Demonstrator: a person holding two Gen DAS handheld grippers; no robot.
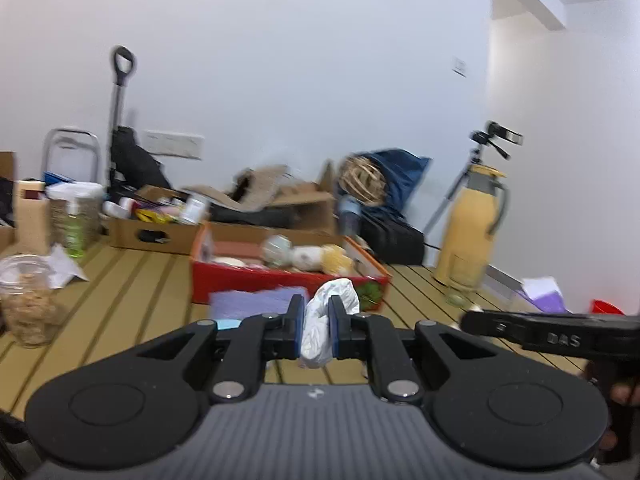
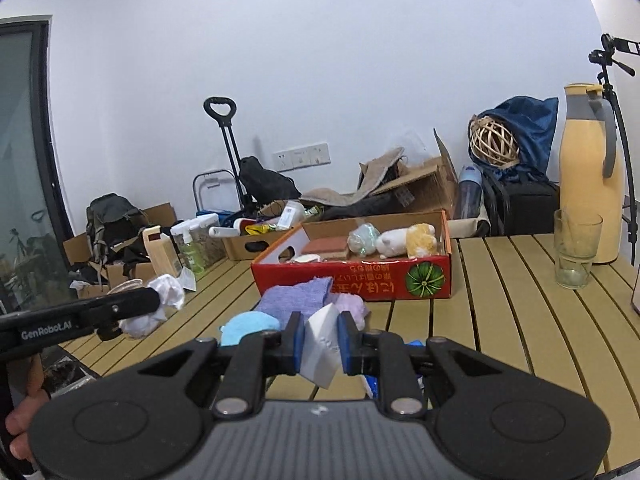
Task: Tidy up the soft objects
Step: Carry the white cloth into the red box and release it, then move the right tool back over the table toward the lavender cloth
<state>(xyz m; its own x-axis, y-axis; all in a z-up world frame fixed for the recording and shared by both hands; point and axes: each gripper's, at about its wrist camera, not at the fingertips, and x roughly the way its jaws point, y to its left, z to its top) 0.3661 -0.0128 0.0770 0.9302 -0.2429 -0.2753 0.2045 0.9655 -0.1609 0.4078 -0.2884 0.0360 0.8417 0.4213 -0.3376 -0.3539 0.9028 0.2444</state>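
Note:
My left gripper [image 1: 317, 320] is shut on a crumpled white plastic bag [image 1: 328, 312] and holds it above the slatted wooden table; the bag and gripper also show at the left of the right wrist view [image 2: 160, 300]. My right gripper [image 2: 321, 344] is shut on a white sponge block [image 2: 322, 352]. Ahead stands a red cardboard box [image 2: 360, 280] holding several soft toys [image 2: 404, 242]. A purple cloth [image 2: 298, 298], a light blue cloth [image 2: 250, 328] and a pale lilac cloth [image 2: 352, 306] lie on the table before the box.
A yellow thermos jug [image 2: 590, 184] and a drinking glass [image 2: 574, 248] stand at the right. A plastic jar [image 1: 28, 300] and a green spray bottle [image 1: 76, 232] stand at the left. Cardboard boxes, bags and a tripod crowd the floor beyond the table.

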